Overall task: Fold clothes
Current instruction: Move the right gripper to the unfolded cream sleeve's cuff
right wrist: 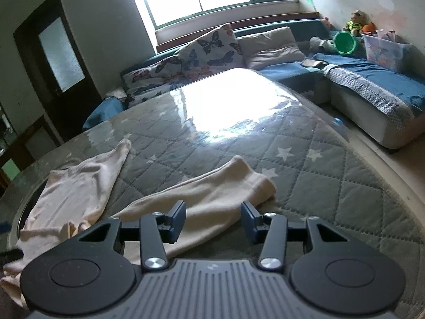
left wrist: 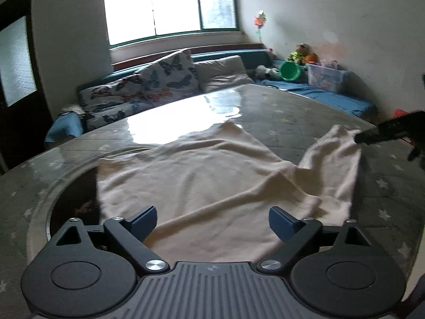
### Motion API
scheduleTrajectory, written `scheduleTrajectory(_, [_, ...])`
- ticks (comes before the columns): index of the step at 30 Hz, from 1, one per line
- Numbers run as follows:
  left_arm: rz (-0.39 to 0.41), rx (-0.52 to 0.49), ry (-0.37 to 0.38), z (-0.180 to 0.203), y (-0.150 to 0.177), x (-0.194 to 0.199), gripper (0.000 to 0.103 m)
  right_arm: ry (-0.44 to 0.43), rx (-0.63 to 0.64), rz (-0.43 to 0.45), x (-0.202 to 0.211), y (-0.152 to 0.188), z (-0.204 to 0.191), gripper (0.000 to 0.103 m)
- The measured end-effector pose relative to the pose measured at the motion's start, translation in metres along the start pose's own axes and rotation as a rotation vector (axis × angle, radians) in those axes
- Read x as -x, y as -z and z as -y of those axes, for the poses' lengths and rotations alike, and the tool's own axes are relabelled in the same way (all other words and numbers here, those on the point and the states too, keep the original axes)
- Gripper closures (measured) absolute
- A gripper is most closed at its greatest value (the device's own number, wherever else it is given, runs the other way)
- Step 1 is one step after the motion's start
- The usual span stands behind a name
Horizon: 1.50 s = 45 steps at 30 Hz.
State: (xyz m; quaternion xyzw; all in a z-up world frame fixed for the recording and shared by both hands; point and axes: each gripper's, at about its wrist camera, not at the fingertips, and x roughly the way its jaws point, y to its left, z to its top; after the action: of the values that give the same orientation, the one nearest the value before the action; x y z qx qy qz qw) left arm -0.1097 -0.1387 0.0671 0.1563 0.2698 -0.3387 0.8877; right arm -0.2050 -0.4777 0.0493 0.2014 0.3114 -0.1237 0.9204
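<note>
Sunlit living rm: bright window [left wrist: 170, 5] at top centre, butterfly-print cushions [left wrist: 148, 85] and blue sofa [right wrist: 372, 85] behind a table w/ grey quilted star-print cover [right wrist: 332, 186] under glossy clear sheet.

Task item: cream long-sleeved top [left wrist: 207, 183], spread loosely across centre of left wrist view, wrinkled, not yet folded. Lower left corner overhangs a dark round opening [left wrist: 77, 199] in the tabletop. One sleeve [right wrist: 212, 199] runs diagonally through lower centre of right wrist view, cuff end pointing to upper right; other sleeve tip sits mid-left in that view.

Left gripper [left wrist: 212, 222]: fingers wide apart, holding nothing, hovering just over the shirt hem at bottom centre. Right gripper [right wrist: 213, 222]: also spread, nothing grasped, fingers straddling the sleeve from above; in left wrist view it shows as dark shape at right edge, near the cuff.

Step, my read: early stage, laying out/first sleeve fold. Next move prob. needs right gripper to drop, pinch sleeve near cuff, carry it inward over the body; left should pin the hem so fabric doesn't slide on the slick cover.
</note>
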Motion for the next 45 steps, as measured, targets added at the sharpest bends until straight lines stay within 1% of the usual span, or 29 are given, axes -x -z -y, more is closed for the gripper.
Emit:
scheduleTrajectory(2, [-0.006,-0.018,0.017,0.007,0.0,-0.002,0.016,0.009,-0.007,0.004,-0.002,-0.002,0.002,0.056])
scheduleTrajectory(6, [-0.015,-0.033,0.031,0.016,0.001,-0.006,0.016,0.047,-0.026,0.007,-0.01,-0.003,0.007,0.057])
scheduleTrajectory(8, [-0.013,-0.032,0.036,0.017,0.001,-0.005,0.016,0.062,-0.051,0.01,-0.012,-0.004,0.01,0.061])
scheduleTrajectory(12, [-0.011,-0.036,0.045,0.018,0.0,-0.004,0.016,0.085,-0.093,0.018,-0.015,-0.003,0.017,0.061])
scheduleTrajectory(18, [-0.02,-0.039,0.05,0.021,0.002,-0.005,0.016,0.069,-0.172,0.039,-0.007,-0.002,0.032,0.061])
scheduleTrajectory(20, [-0.02,-0.038,0.051,0.021,0.002,-0.005,0.016,0.075,-0.17,0.046,-0.003,-0.001,0.037,0.061])
scheduleTrajectory(22, [-0.023,-0.037,0.054,0.021,0.001,-0.007,0.016,0.083,-0.163,0.051,0.002,0.0,0.041,0.065])
scheduleTrajectory(25, [-0.024,-0.043,0.071,0.024,0.0,-0.007,0.016,0.093,-0.115,0.046,0.004,-0.001,0.04,0.065])
scheduleTrajectory(29, [-0.026,-0.064,0.1,0.033,-0.001,-0.008,0.016,0.092,0.025,0.059,0.0,-0.009,0.027,0.065])
scheduleTrajectory(31, [-0.03,-0.077,0.112,0.038,-0.001,-0.009,0.016,0.091,0.067,0.051,-0.005,-0.013,0.025,0.065])
scheduleTrajectory(34, [-0.035,-0.092,0.121,0.044,0.0,-0.011,0.016,0.095,0.119,0.034,-0.011,-0.016,0.021,0.068])
scheduleTrajectory(37, [-0.037,-0.098,0.123,0.048,0.0,-0.011,0.016,0.107,0.16,0.04,-0.009,-0.015,0.013,0.068])
scheduleTrajectory(41, [-0.042,-0.098,0.131,0.05,-0.002,-0.013,0.016,0.072,0.218,0.05,0.001,-0.006,0.0,0.071])
scheduleTrajectory(45, [-0.045,-0.12,0.148,0.057,-0.003,-0.015,0.016,0.064,0.334,0.038,-0.004,0.0,-0.018,0.073])
